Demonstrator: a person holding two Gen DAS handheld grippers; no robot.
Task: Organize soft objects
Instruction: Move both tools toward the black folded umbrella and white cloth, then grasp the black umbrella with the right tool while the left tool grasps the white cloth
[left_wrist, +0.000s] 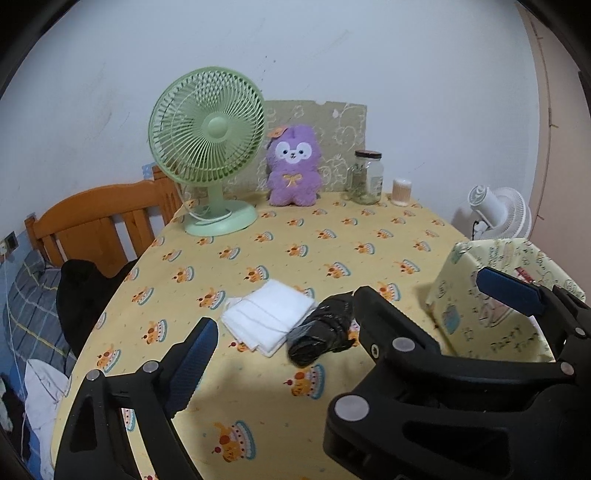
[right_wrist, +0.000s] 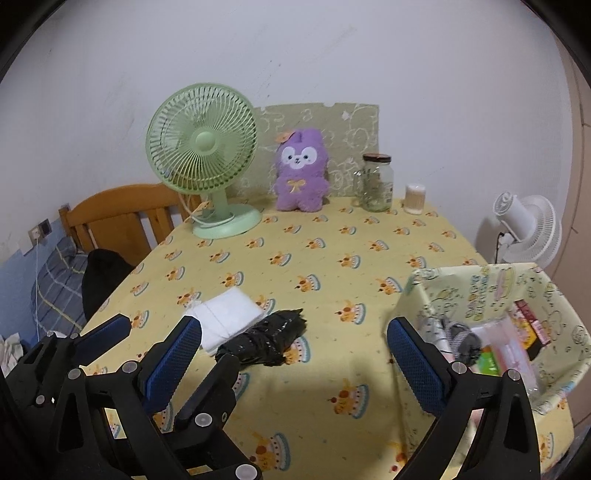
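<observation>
A folded white cloth (left_wrist: 269, 317) lies on the yellow tablecloth, with a rolled black plastic bag (left_wrist: 321, 334) touching its right side; both also show in the right wrist view, the cloth (right_wrist: 225, 317) and the bag (right_wrist: 264, 339). A purple plush toy (left_wrist: 293, 166) sits upright at the back. A fabric bin (right_wrist: 491, 325) at the right holds several small items. My left gripper (left_wrist: 280, 354) is open and empty, just in front of the cloth and bag. My right gripper (right_wrist: 295, 354) is open and empty, its right finger beside the bin.
A green desk fan (left_wrist: 208, 147) stands at the back left. A glass jar (left_wrist: 367, 177) and a small toothpick holder (left_wrist: 402, 192) stand right of the plush. A wooden chair (left_wrist: 103, 221) with a black garment is at the left edge. A white fan (right_wrist: 528, 229) stands beyond the table.
</observation>
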